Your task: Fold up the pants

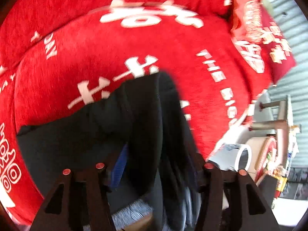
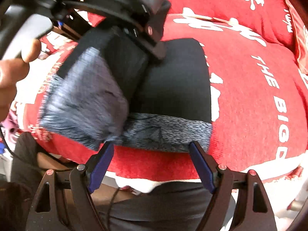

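While the pants lie doubled mid-frame on the red cushion, both grippers' fingers spread, pinching nothing, likely for smoothing.

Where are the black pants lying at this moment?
In the right wrist view the black pants lie folded on the red cushion, their grey fleecy edge just beyond the right claw.

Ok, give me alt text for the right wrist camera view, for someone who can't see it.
Black pants with a fuzzy grey lining lie partly folded on a red cushion with white lettering. The open right gripper hovers at their near edge; the left gripper is above them.
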Available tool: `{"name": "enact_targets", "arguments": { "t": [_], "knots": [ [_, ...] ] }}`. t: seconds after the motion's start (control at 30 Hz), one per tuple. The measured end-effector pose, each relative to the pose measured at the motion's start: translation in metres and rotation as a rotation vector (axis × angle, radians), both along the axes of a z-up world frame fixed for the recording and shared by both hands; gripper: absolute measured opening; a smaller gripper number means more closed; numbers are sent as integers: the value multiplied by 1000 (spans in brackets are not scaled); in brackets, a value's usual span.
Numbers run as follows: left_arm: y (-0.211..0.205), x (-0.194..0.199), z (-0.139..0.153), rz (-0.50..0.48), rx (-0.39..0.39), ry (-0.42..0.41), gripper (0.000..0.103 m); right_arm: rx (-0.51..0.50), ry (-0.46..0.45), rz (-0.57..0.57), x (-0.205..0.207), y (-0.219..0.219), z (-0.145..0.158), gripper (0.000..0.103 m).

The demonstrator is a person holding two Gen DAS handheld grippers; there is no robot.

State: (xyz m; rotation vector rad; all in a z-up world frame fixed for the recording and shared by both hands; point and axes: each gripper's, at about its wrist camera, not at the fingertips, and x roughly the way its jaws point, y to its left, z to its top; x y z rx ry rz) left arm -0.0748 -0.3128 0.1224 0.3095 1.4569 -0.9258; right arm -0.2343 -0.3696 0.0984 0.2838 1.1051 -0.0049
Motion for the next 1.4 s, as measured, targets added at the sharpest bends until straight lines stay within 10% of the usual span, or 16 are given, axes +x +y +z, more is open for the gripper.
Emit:
{"name": "enact_targets", "arguments": {
  "t": [0.03, 0.2, 0.43, 0.67, 0.93, 1.2, 1.4],
  "knots": [
    [5, 1, 11, 0, -27, -1, 88, 19, -24, 8, -1, 0, 3, 86],
    [32, 10, 41, 9, -97, -56, 90, 84, -85, 52, 3, 8, 9, 94],
    [100, 26, 2, 187, 59, -209, 90, 130, -187, -44, 4, 0, 15, 96],
    [160, 34, -26, 331, 47, -212, 90, 172, -79, -151, 19, -17, -6, 33],
    [175, 35, -39, 425, 4, -133, 90, 132, -161, -184, 14, -20, 36, 21],
    [168, 20, -59, 400, 25, -92, 90, 131, -26, -241, 5, -36, -1, 23],
    [171, 27, -41, 416, 40, -183, 90, 80, -133, -398, -10, -64, 38, 71]
  ]
}}
